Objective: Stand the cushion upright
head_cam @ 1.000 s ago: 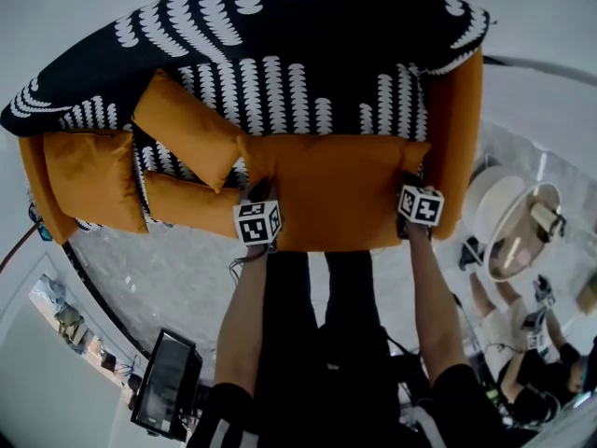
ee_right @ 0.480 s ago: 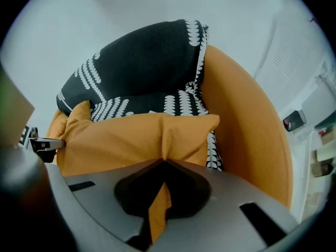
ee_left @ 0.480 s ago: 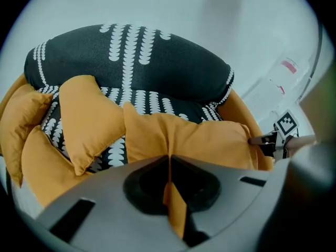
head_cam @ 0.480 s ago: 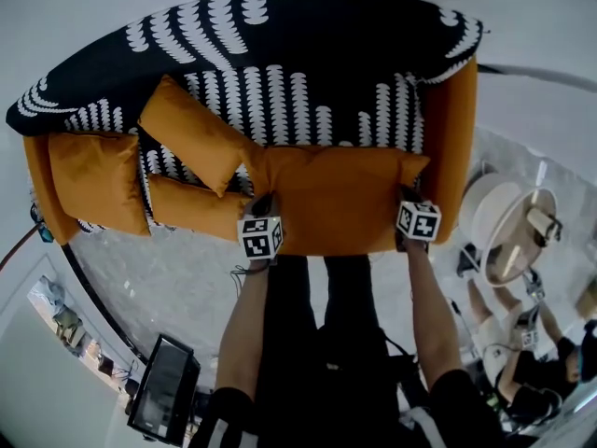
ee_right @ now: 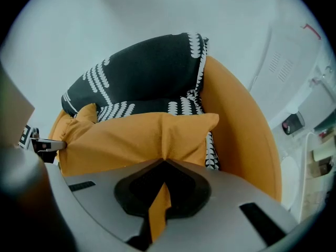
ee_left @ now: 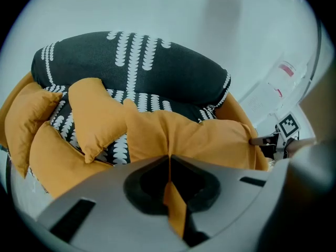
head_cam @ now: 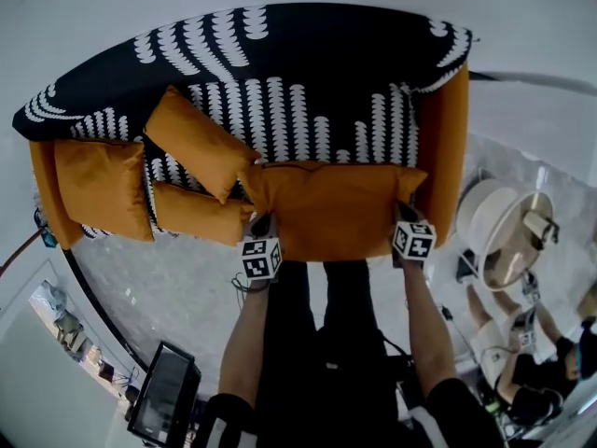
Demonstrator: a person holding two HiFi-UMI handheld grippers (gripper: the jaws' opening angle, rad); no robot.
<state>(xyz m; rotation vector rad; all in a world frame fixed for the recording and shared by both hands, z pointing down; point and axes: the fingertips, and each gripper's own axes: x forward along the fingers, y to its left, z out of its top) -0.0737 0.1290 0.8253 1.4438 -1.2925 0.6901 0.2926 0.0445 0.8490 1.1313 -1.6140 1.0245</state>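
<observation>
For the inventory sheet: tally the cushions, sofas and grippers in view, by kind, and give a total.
Cushions: 4
Sofa: 1
Grippers: 2
Total: 7

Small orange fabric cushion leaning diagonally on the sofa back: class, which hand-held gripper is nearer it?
Left. The left hand-held gripper pinches the large orange fabric cushion's corner beside that small cushion; the right hand-held gripper pinches the far corner, by the sofa arm.
</observation>
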